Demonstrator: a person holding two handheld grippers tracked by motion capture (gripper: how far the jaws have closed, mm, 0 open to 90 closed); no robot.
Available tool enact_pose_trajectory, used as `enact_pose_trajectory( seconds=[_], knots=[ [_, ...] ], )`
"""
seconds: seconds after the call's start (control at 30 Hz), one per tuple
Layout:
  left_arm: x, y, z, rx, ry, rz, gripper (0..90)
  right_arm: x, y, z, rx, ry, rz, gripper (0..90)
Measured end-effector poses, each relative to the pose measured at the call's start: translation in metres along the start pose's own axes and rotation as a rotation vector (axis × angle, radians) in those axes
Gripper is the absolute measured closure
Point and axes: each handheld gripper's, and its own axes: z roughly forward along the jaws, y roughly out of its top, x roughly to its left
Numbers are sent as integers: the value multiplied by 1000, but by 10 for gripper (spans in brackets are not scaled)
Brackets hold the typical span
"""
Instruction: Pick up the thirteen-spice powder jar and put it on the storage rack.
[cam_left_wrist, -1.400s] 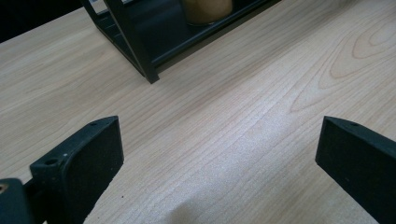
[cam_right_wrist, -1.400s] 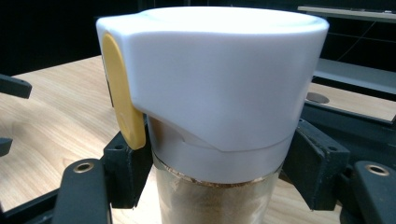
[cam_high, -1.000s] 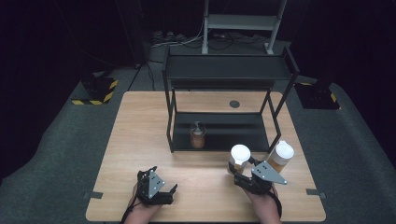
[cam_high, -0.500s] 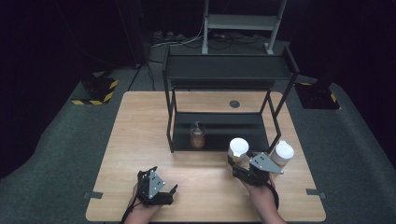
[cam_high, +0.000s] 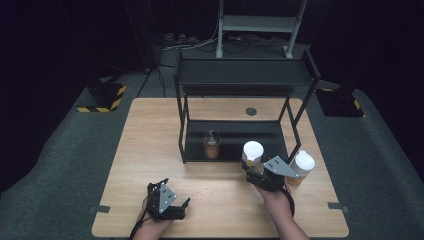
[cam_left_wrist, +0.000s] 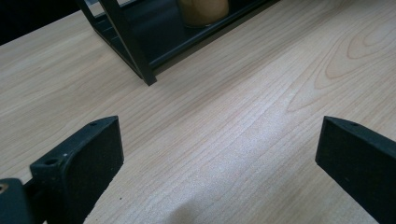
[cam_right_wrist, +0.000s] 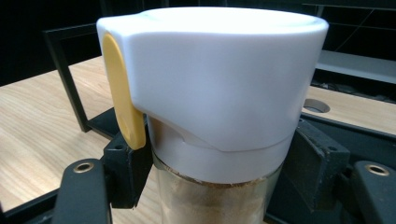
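Overhead, the right gripper (cam_high: 254, 167) has carried its white-lidded jar (cam_high: 252, 151) a little leftward and toward the black rack (cam_high: 240, 80) since a second ago; another capped jar (cam_high: 302, 165) stands just beside it on the surface (cam_high: 150, 135). The left gripper (cam_high: 167, 200) has stayed put. Its own view shows its jaws wide apart over bare wood. The right gripper view shows jaws clamped on the jar's (cam_right_wrist: 215, 88) glass body below the lid.

This is a lab or recording studio rather than a home: a lone wooden desk (cam_high: 150, 150) stands on grey carpet (cam_high: 60, 175) amid black surroundings, with yellow-and-black striped floor weights (cam_high: 105, 97), loose cables (cam_high: 185, 42) (trailing behind) and a metal stand (cam_high: 260, 25).
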Motion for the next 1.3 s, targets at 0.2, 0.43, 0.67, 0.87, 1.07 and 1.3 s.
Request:
enact_pose_trajectory(
  seconds=[0.2,0.43,0.67,0.87,1.07,1.3],
  knots=[
    [0,0,0,-1,-3,-3,11,-1,4,7,1,-10,-5,303],
    [1,0,0,-2,-4,-3,12,-3,7,14,1,-17,-9,303],
    [2,-1,0,-3,-6,-3,11,-3,9,20,-3,-23,-6,303],
    [2,-1,-1,-4,-8,-5,12,-4,10,28,-2,-25,-5,303],
    [3,-1,-1,-4,-11,-7,12,-4,11,35,2,-24,-2,303],
    [3,-1,-1,-6,-13,-7,11,-2,10,44,8,-29,2,303]
  ],
)
